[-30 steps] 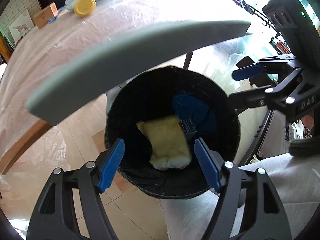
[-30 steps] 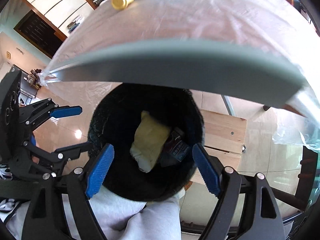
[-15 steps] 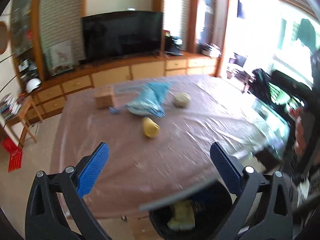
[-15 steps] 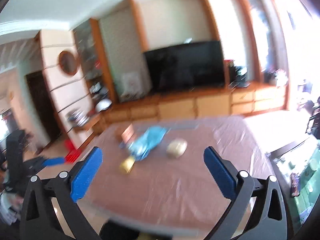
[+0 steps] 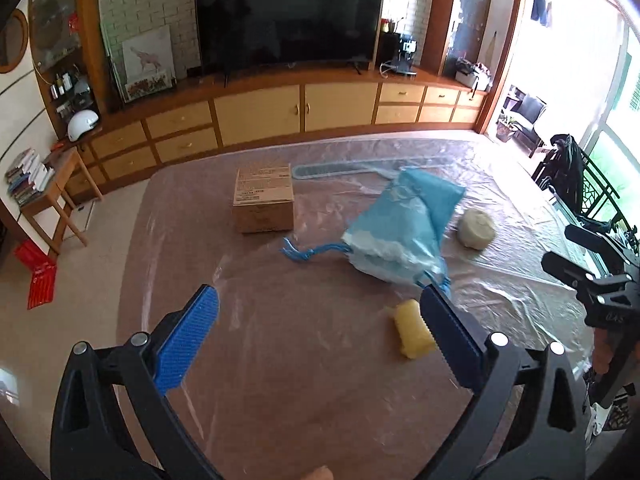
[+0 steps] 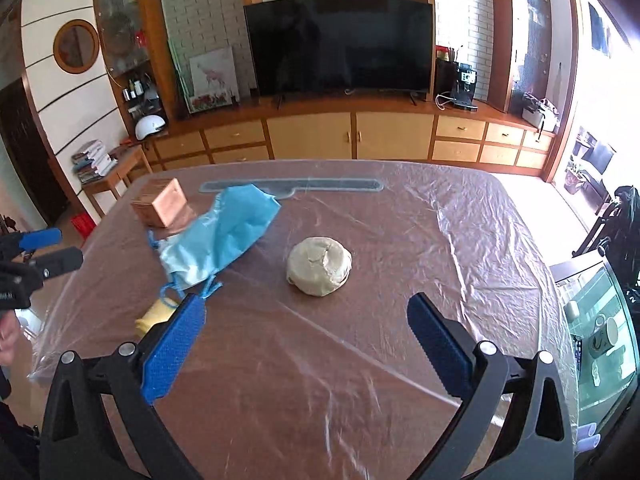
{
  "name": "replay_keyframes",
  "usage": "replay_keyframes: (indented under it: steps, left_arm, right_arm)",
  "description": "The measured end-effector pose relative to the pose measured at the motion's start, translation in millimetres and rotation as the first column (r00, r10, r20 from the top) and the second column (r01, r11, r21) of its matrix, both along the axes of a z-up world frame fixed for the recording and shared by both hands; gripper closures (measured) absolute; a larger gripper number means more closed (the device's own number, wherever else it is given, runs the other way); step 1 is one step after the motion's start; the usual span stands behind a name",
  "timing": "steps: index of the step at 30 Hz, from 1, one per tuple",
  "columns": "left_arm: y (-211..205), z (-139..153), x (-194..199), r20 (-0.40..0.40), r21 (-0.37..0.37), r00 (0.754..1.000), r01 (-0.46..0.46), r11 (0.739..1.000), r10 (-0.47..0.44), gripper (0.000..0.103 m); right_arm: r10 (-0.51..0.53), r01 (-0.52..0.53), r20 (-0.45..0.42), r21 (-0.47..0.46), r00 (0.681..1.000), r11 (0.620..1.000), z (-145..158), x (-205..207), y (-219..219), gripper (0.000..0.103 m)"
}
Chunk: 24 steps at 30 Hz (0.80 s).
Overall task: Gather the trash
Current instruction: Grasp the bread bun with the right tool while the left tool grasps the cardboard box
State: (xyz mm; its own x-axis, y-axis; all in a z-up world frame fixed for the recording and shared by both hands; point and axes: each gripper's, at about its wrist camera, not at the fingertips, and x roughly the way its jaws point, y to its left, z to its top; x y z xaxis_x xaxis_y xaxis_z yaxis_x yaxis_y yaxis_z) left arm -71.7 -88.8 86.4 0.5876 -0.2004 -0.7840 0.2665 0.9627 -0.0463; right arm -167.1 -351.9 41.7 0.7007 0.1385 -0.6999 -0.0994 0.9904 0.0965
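Plastic-covered table [image 6: 400,240] carries remaining trash; both claws hover empty.
Left claw [image 5: 318,338] and right claw [image 6: 306,340] gape wide; next move: straddle the near yellow piece [image 5: 412,334] or the beige wad [image 6: 319,266].

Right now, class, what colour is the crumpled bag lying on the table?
Light blue, with a blue drawstring; the bag shows best in the left wrist view.
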Motion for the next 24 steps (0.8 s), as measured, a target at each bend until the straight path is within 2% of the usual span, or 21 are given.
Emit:
replay_keyframes:
  steps: [5,10,17,24]
  left_arm:
    - [9,-25,56,-0.039,0.03,0.998,-0.052,0.998,0.053,0.002]
    - [13,-43,99,-0.068,0.011,0.994,-0.088,0.996,0.089,0.002]
    - [5,-54,124,-0.074,0.01,0.994,-0.077,0.997,0.077,0.009]
    - [3,-60,133,-0.08,0.008,0.995,-0.055,0.998,0.056,0.023]
  right_arm:
    - [-0.008,0.007,-0.051,-0.024,0.999,1.0,-24,32,7,0.004]
    - [-0.011,0.009,-0.102,-0.019,0.995,1.0,-41,59,7,0.004]
    - [0.004,-0.007,-0.133,-0.026,0.991,1.0,-54,77,11,0.016]
    - [0.015,-0.021,-0.134,-0.037,0.991,0.999,-59,85,21,0.027]
